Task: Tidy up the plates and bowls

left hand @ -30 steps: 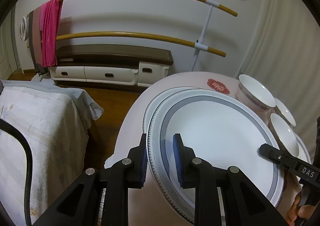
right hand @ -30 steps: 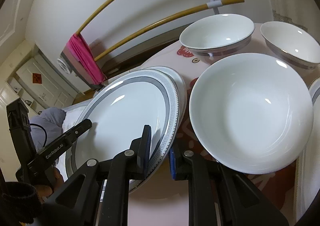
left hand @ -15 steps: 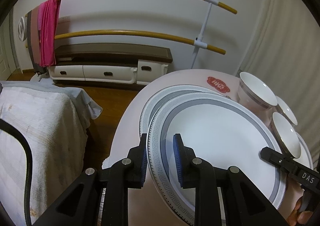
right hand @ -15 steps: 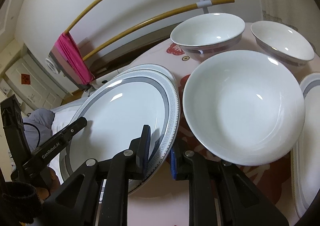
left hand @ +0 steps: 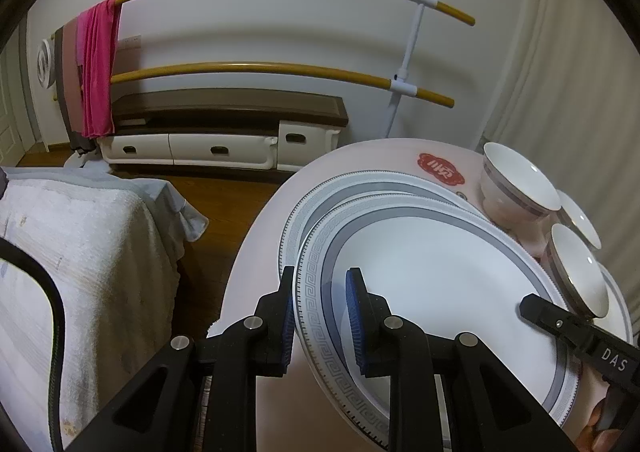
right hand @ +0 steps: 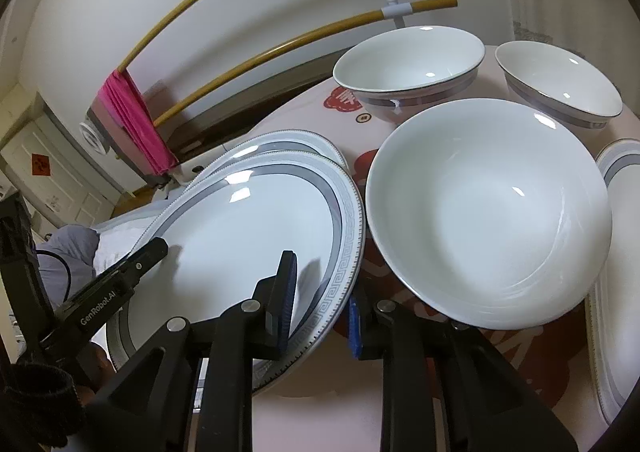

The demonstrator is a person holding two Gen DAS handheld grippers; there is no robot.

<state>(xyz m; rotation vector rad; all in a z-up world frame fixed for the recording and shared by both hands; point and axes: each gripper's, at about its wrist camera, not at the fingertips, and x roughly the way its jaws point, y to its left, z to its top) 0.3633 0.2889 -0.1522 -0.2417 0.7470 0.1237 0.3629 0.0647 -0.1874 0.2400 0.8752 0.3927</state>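
A large white plate with a grey patterned rim [left hand: 440,276] [right hand: 240,228] lies tilted over a second matching plate [left hand: 344,188] [right hand: 288,144] on the pink table [left hand: 264,236]. My left gripper [left hand: 320,312] straddles the top plate's left rim, with a gap showing at the right pad. My right gripper [right hand: 320,300] straddles its opposite rim, jaws wider than the rim. A big white bowl [right hand: 488,212] sits right of the plates. Two grey-banded bowls [right hand: 408,60] [right hand: 560,84] stand behind it.
Another plate's edge [right hand: 616,252] shows at the far right. A cloth-covered bed [left hand: 80,252] lies left of the table. A drying rack with a pink towel [left hand: 96,68] and a low cabinet [left hand: 224,132] stand by the back wall.
The top plate has come down and shifted toward me over the lower plate. Both grippers' jaws have widened around its rim.
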